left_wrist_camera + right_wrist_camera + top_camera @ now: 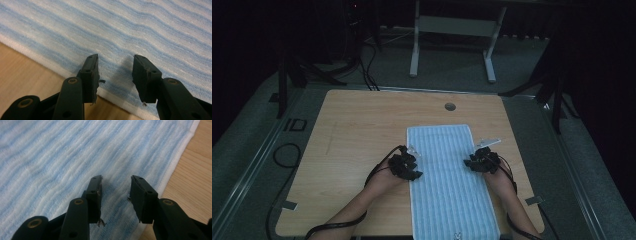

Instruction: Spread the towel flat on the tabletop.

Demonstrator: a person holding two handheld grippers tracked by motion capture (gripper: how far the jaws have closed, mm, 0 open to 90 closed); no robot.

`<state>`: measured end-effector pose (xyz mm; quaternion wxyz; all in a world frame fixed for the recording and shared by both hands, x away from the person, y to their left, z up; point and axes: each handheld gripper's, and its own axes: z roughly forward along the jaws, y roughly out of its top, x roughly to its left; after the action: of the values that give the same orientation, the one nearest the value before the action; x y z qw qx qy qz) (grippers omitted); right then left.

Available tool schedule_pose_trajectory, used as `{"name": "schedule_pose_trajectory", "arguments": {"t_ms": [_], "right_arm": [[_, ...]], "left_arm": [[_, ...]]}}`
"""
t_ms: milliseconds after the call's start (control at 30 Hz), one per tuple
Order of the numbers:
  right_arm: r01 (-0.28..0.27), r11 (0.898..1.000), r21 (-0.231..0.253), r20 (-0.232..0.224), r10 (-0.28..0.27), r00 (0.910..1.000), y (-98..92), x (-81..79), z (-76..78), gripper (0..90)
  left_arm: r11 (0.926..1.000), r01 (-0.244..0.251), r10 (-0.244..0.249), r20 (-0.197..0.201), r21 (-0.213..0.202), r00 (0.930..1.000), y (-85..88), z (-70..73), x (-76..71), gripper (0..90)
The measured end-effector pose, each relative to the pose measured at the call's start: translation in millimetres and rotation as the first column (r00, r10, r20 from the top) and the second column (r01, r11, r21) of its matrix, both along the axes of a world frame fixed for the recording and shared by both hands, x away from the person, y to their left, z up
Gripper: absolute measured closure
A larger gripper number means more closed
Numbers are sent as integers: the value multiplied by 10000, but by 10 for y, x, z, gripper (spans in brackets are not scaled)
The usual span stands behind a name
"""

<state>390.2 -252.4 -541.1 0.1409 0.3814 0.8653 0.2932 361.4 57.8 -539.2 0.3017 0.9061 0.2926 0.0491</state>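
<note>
Towel [451, 180], blue-and-white striped, one item: lies flat lengthwise on the wooden bench [352, 150], right of centre, near end reaching the bench's near edge. Weave ribbed, pale stripes running along its length, plain white hem at the sides; a small mark sits at the near end (too small to read). Left gripper [411, 161] stands at the towel's left hem, jaws parted, nothing between them. Right gripper [472, 161] stands at the right hem, jaws likewise apart and empty. Risk, as judged: jaws closing above the flat hem could pinch nothing, or catch one side alone, so the cloth would drag askew and bunch.
</note>
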Motion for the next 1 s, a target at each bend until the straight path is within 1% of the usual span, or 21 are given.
{"name": "schedule_pose_trajectory", "arguments": {"t_ms": [67, 100, 167, 200, 233, 333, 400, 467, 500, 533, 633, 733, 800, 833, 900, 967, 1000], "right_arm": [[159, 9999, 32, -14, -159, 9999, -10, 25, -1, 611], [180, 9998, 38, -2, -180, 9998, -13, 43, -2, 611], [311, 9995, 52, -47, -311, 9995, -16, 91, 0, 610], [347, 9994, 67, -91, -347, 9994, -18, 125, 2, 609], [395, 9992, 55, -133, -394, 9991, -18, 163, 4, 608], [498, 9987, -47, -239, -499, 9985, -1, 288, 17, 607], [619, 9980, -86, -314, -622, 9976, 20, 367, 22, 606], [687, 9976, -117, -324, -691, 9971, 37, 449, 25, 606], [738, 9972, -106, -352, -741, 9966, 43, 490, 26, 606], [780, 9969, -100, -370, -784, 9962, 49, 530, 27, 606], [881, 9960, -114, -444, -885, 9951, 68, 636, 33, 605], [944, 9955, -55, -457, -945, 9945, 76, 721, 32, 603], [992, 9951, 0, -488, -990, 9939, 79, 769, 31, 599], [1000, 9950, 8, -484, -998, 9938, 82, 791, 30, 589], [1003, 9949, 62, -557, -998, 9934, 87, 833, 31, 572], [1026, 9947, -27, -630, -1026, 9927, 100, 862, 39, 561], [1022, 9947, -87, -655, -1026, 9926, 110, 866, 43, 555]], "left_arm": [[9999, -53, 53, -10, -153, 10000, 8, -8, 60, 560], [9999, -54, 54, -10, -147, 10000, 10, -8, 100, 560], [10000, -19, 19, 43, -33, 10000, 3, -3, 192, 559], [10000, -79, 79, 124, 26, 9999, -8, -3, 240, 560], [9999, -81, 80, 121, 118, 9999, -14, 2, 296, 559], [9996, -180, 178, 77, 206, 9998, -26, 9, 454, 546], [9993, -186, 181, 146, 314, 9997, -27, 13, 548, 545], [9992, -311, 308, 110, 267, 9995, -14, 11, 637, 545], [9992, -356, 355, 40, 178, 9994, -8, 9, 676, 542], [9992, -386, 386, 24, 139, 9993, -1, 8, 711, 527], [9981, -607, 607, 28, 39, 9982, 1, 2, 781, 523], [9974, -702, 700, 116, 189, 9975, -10, 7, 825, 521], [9965, -790, 788, 97, 266, 9968, -17, 12, 858, 521], [9965, -768, 764, 131, 321, 9970, -17, 13, 877, 521], [9951, -944, 942, 80, 280, 9955, -20, 14, 920, 521], [9943, -988, 983, 134, 388, 9951, -28, 17, 943, 521], [9942, -1004, 1000, 129, 374, 9949, -30, 17, 948, 521]]}}
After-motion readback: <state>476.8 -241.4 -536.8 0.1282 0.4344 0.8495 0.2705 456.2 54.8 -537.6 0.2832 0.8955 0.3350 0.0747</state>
